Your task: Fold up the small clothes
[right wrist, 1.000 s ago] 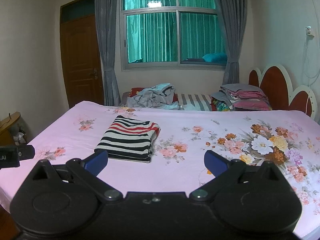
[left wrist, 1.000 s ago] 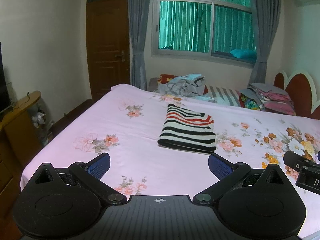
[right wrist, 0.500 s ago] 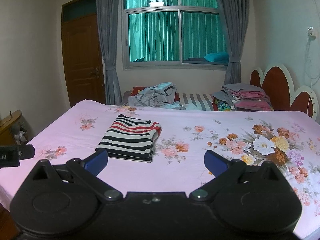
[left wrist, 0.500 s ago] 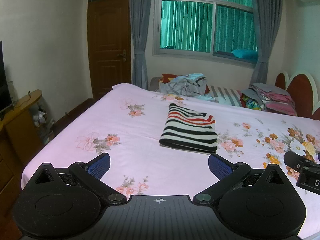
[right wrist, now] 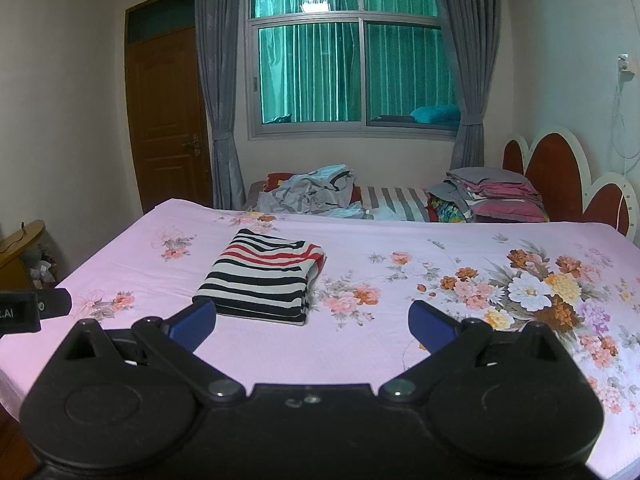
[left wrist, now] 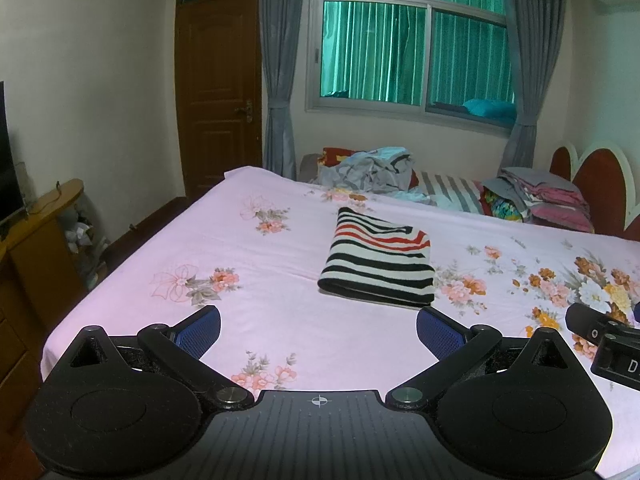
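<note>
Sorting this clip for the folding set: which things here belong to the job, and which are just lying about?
Job:
striped top, folded on the bed
clothes heap, unfolded, at the far edge
left gripper and right gripper, both open and empty

Lying about:
bedding stack by the headboard
curtains
door

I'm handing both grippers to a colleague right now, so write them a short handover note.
Left gripper: open, empty, held above the near part of the bed.
Right gripper: open, empty, beside the left one.
Striped top: lies folded in a neat rectangle on the pink sheet, ahead of both grippers, nothing touching it.
Done: that top looks finished.
Left: a crumpled grey pile beyond the far side of the bed appears unfolded; a folded stack sits near the headboard. Probably fetch the next piece from the pile.
</note>
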Demonstrator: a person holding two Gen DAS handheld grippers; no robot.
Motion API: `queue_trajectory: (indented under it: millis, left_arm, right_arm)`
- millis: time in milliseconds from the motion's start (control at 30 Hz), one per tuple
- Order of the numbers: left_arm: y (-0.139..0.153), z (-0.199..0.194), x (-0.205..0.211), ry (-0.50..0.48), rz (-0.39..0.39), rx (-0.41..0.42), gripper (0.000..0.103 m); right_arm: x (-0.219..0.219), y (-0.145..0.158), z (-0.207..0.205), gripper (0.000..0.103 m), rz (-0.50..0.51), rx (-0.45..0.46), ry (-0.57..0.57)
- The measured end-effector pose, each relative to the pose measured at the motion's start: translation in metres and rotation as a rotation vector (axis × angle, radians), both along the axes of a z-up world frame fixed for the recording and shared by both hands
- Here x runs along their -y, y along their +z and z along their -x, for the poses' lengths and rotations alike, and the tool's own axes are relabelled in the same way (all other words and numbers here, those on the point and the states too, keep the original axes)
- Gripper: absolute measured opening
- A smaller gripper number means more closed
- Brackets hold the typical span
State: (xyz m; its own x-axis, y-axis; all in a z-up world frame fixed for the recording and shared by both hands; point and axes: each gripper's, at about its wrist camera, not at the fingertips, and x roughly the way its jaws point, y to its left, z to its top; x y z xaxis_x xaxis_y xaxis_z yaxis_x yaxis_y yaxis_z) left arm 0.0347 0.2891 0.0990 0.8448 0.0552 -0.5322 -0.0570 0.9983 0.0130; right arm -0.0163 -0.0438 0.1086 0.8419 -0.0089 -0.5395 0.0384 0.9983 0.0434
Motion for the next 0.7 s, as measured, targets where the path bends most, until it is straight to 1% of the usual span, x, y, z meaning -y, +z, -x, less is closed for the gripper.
queue_trajectory:
  millis: [367, 500, 600, 700]
  left_arm:
    - [-0.003, -0.003, 0.004, 0.001, -0.004, -0.008, 0.103]
    - [-0.005, -0.005, 0.007, -0.017, -0.008, -0.005, 0.103]
    - [-0.008, -0.007, 0.009, -0.034, -0.009, 0.015, 0.103]
    - [-0.013, -0.022, 0.009, -0.027, -0.013, -0.017, 0.103]
  right_arm:
    - [-0.004, -0.002, -0.002, 0.103, -0.005, -0.007, 0.008]
    - [-0.002, -0.004, -0.006, 0.103, -0.008, -0.012, 0.01]
    - [0.001, -0.007, -0.01, 0.103, -0.012, -0.019, 0.009]
    - [0.007, -0.013, -0.015, 0.103, -0.012, -0.033, 0.001]
